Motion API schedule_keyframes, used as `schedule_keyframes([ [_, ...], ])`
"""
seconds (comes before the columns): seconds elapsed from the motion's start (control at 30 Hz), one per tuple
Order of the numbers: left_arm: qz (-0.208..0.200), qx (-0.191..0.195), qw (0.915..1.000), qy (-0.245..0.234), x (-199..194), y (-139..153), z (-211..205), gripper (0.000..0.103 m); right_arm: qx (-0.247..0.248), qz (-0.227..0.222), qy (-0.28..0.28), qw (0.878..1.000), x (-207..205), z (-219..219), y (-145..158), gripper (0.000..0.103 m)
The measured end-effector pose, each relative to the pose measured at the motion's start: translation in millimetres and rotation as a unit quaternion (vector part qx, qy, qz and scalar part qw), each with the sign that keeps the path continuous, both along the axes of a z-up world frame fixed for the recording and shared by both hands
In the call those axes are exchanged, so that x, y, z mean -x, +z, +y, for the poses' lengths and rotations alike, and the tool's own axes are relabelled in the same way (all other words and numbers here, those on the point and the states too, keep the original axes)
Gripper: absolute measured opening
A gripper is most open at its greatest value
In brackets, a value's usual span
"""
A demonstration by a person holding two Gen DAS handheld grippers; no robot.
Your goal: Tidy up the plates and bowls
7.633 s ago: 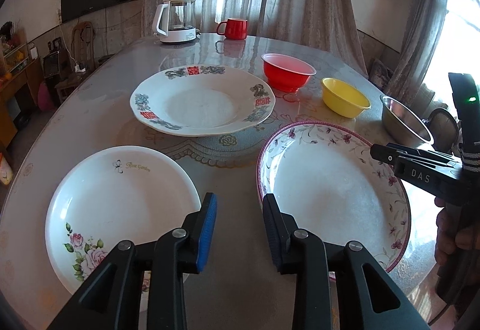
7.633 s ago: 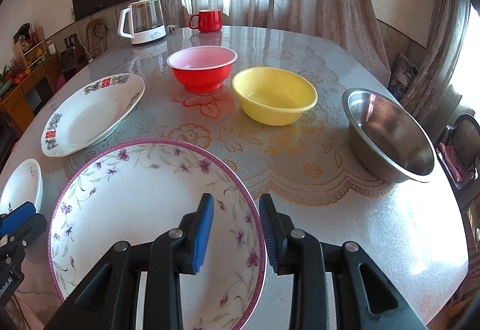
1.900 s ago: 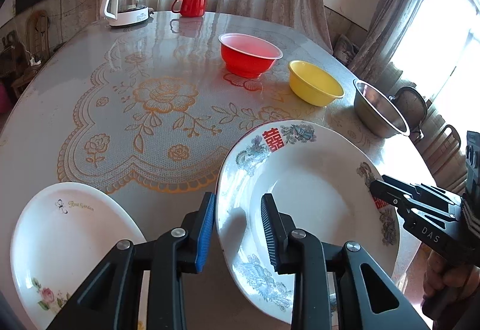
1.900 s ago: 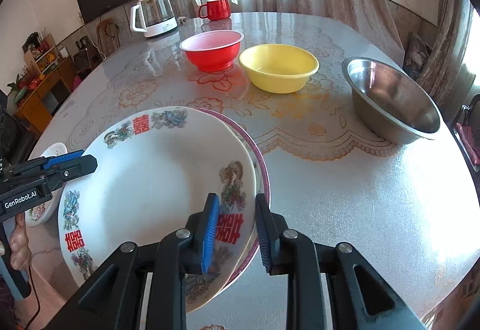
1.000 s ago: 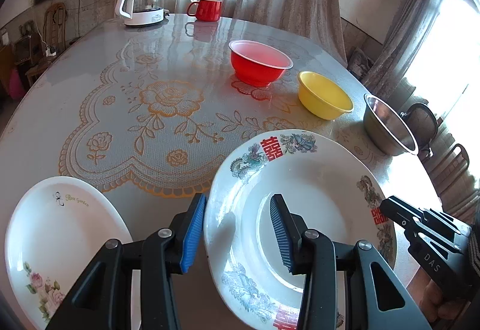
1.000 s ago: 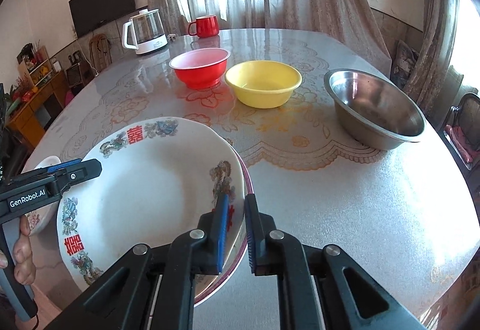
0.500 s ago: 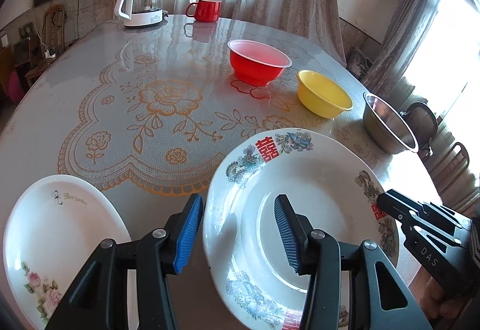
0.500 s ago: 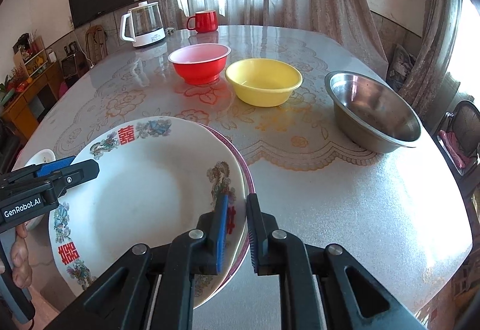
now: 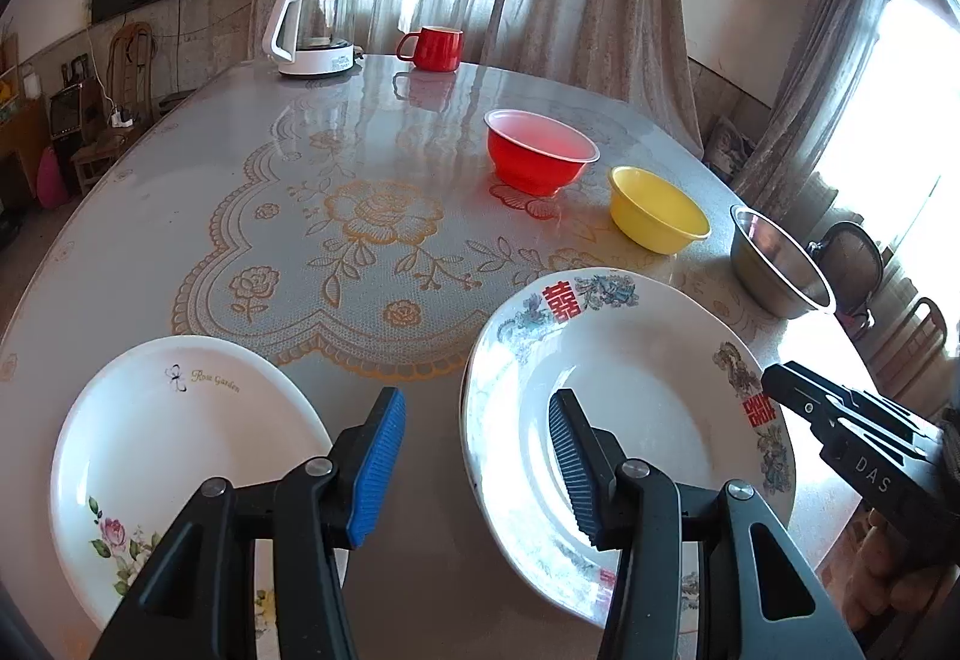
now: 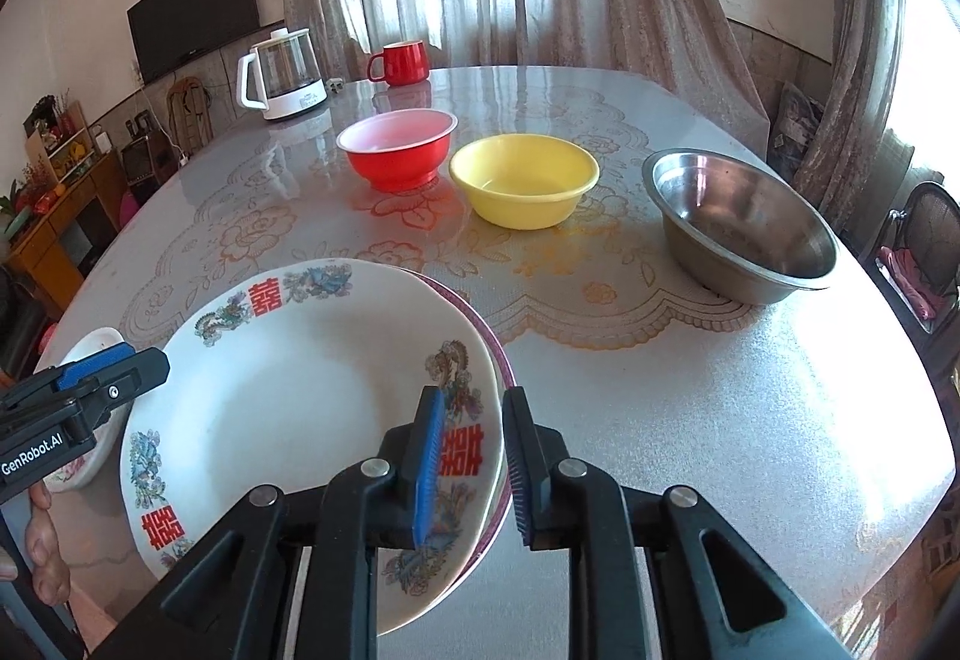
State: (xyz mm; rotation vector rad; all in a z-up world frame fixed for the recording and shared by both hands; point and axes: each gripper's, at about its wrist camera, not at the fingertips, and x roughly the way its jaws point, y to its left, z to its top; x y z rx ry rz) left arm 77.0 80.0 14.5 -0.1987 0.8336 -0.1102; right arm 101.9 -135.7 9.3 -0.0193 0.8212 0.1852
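**Plate stack: second plate seated, both tools releasing**

The dragon plate (image 10: 282,396) lies on the purple plate (image 10: 503,366), of which only a rim sliver shows at the right. The stack sits at the near edge of the table (image 10: 690,396).

Left tool (image 9: 477,456): jaws spread wide, one pad either side of the dragon plate's left rim, gripping nothing. Right tool (image 10: 471,459): jaws parted, straddling the right rim of the stack; contact between pads and rim cannot be confirmed, and no clamping is evident.

The rose plate (image 9: 174,450) lies separate on the table, just left of the left tool. The red bowl (image 10: 396,150), yellow bowl (image 10: 525,180) and steel bowl (image 10: 741,225) stand apart in a row further back.

Recommendation: withdraw both tools straight back, clear of the rims, so the top plate is not dragged off centre. The stack is near the table edge; avoid nudging it outward. Judged next item: the rose plate, gripped at its rim and lowered level onto the stack.
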Motion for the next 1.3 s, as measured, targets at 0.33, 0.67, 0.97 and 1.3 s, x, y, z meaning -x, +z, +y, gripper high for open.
schedule_keyframes([
  [0.33,-0.010,0.005,0.9992,0.039,21,10,35,0.050,-0.080,0.021,0.136,0.987,9,51,11,0.019],
  [0.67,-0.003,0.021,0.9924,0.121,49,10,97,0.050,-0.117,0.061,0.247,0.960,24,117,6,0.030],
  [0.97,-0.001,0.014,0.9823,0.187,82,-2,146,0.050,-0.105,0.072,0.283,0.951,31,155,-3,0.013],
  [1.3,0.019,0.026,0.9812,0.190,89,-27,164,0.044,-0.069,0.103,0.277,0.953,1,194,-21,0.014],
])
